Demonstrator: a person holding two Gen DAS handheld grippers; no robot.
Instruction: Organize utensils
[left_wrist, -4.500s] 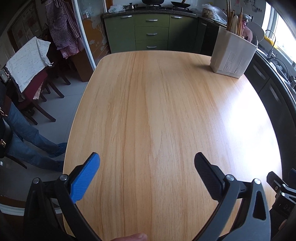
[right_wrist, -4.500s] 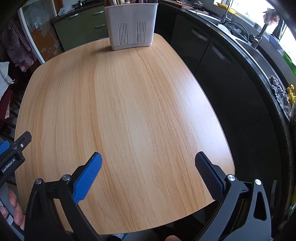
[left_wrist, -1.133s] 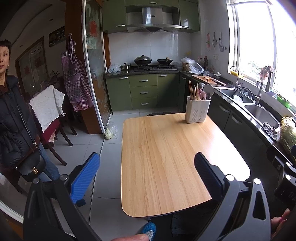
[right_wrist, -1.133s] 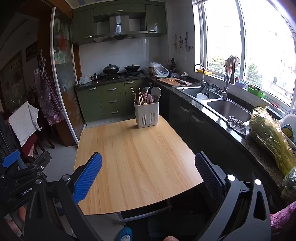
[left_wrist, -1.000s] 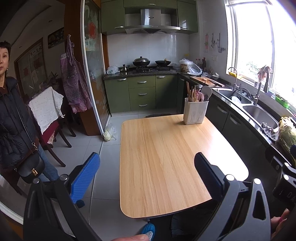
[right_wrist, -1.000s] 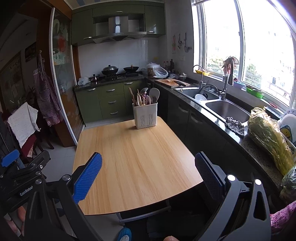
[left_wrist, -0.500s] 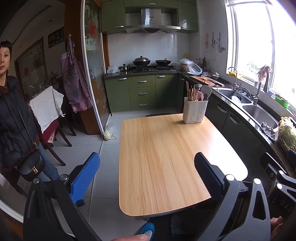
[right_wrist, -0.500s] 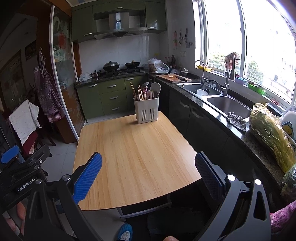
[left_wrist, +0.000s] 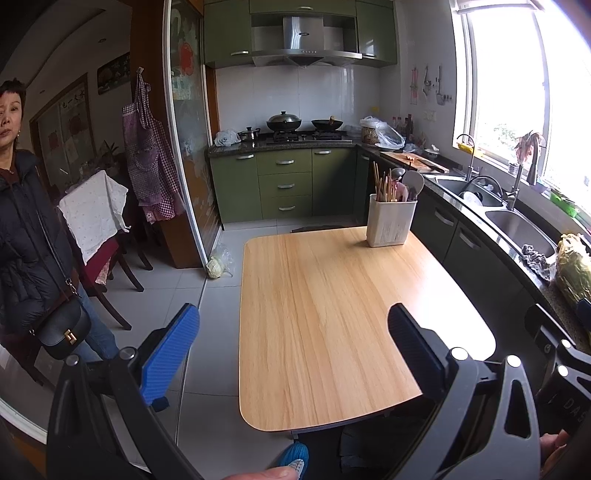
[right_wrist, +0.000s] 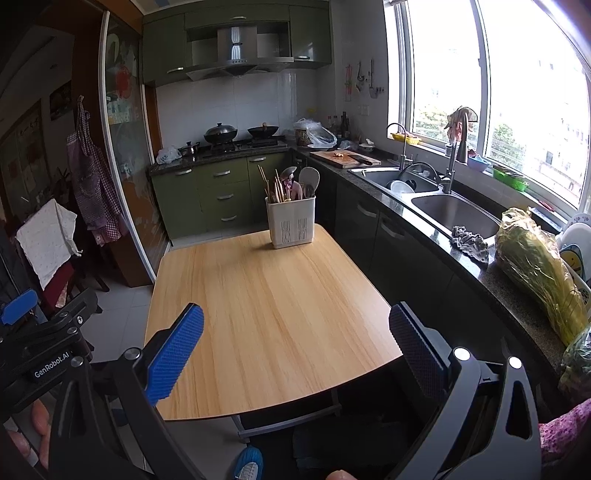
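A white utensil holder (left_wrist: 390, 224) stands at the far right corner of the wooden table (left_wrist: 332, 317); it also shows in the right wrist view (right_wrist: 290, 220). Chopsticks, spoons and a spatula (right_wrist: 308, 179) stand upright in it. My left gripper (left_wrist: 291, 334) is open and empty, held back from the table's near edge. My right gripper (right_wrist: 295, 332) is open and empty, also back from the near edge. The left gripper's body (right_wrist: 44, 350) shows at the left of the right wrist view.
A person in a dark jacket (left_wrist: 26, 236) stands at the left by a chair (left_wrist: 99, 229). A black counter with a sink (right_wrist: 454, 214) runs along the table's right side. A bagged vegetable (right_wrist: 535, 269) lies on the counter. Green cabinets (left_wrist: 284, 184) stand behind.
Since 4.5 s ago both grippers have pulled up and well back from the table. Over the last second they drift only slightly; both stay open and empty.
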